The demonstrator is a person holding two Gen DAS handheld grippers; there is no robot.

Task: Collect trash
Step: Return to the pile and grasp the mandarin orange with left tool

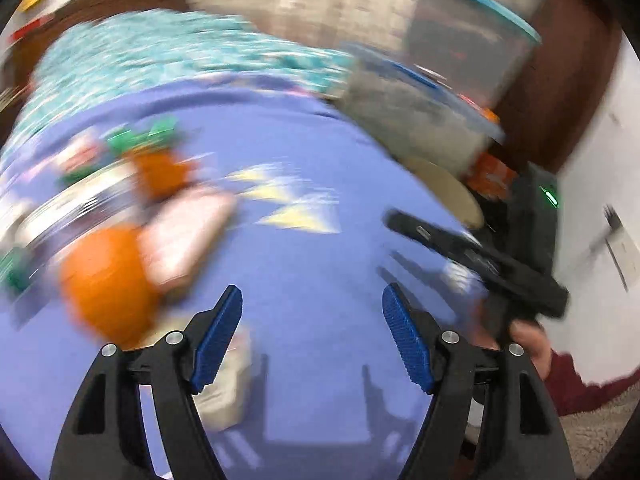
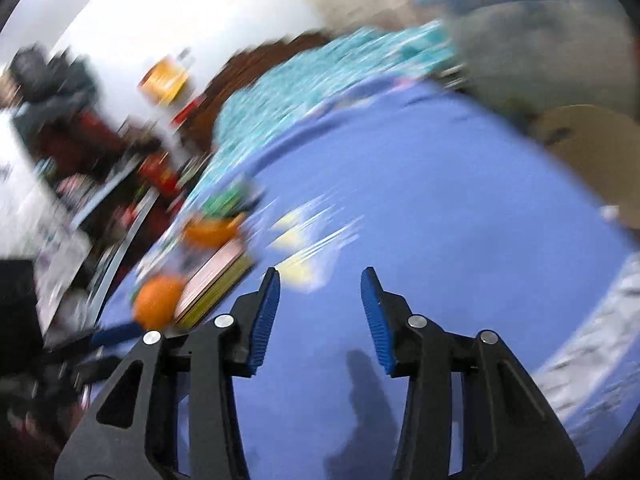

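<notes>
Both views are motion-blurred. My left gripper (image 1: 312, 300) is open and empty above a blue-purple sheet (image 1: 304, 264). A whitish crumpled scrap (image 1: 228, 392) lies under its left finger. Pale yellow scraps (image 1: 288, 200) lie ahead on the sheet. My right gripper (image 2: 320, 284) is open and empty over the same sheet (image 2: 440, 240), with the yellow scraps (image 2: 300, 248) just beyond its left fingertip. The right gripper also shows in the left wrist view (image 1: 480, 256), held in a hand at the right.
An orange round thing (image 1: 104, 284) and a pinkish book (image 1: 188, 232) lie at the left, also in the right wrist view (image 2: 158, 300). A clear plastic bin (image 1: 416, 120) and a tan disc (image 1: 448, 192) stand at the back right. A teal patterned cover (image 1: 160, 60) lies behind.
</notes>
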